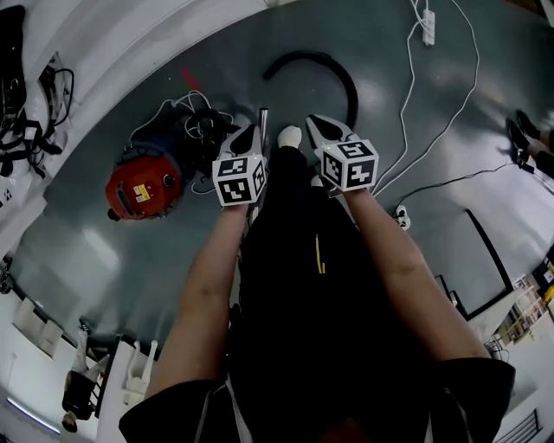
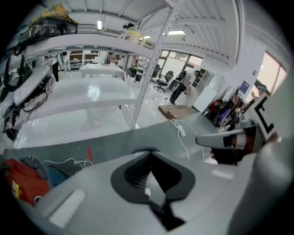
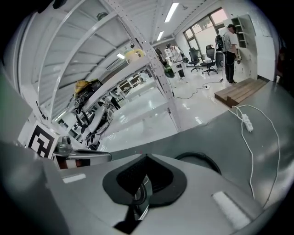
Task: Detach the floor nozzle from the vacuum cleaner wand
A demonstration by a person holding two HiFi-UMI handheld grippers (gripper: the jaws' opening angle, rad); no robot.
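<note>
Gripping a tool in each hand, the person stands on the grey floor (image 1: 86, 260) with both forearms stretched forward and the two tools close side by side, to the right of the red canister (image 1: 143, 186). The left gripper (image 1: 245, 137) has its fingers (image 2: 133, 176) drawn together at the tips, and low between the dark pads a pale sliver of the wand (image 1: 262, 119) shows, pinched there. That thin metal wand pokes out just past the left tool, nearer the canister than anything else the person holds. The right gripper (image 1: 329, 130) is likewise closed, its pads pressed on a bright metal tube (image 3: 143, 193) that curves between them.

A white shoe (image 1: 289, 136) shows between the two tools. The canister itself lies on the floor with a tangle of cords at its far side. Beyond it and further right, a black hose (image 1: 325, 62) arcs across the floor toward the right tool. Further still from the canister, a white power strip (image 1: 427, 26) trails its cable. Past the grey floor, white shelving (image 3: 161, 78) rises, and people (image 3: 229, 41) stand well off.
</note>
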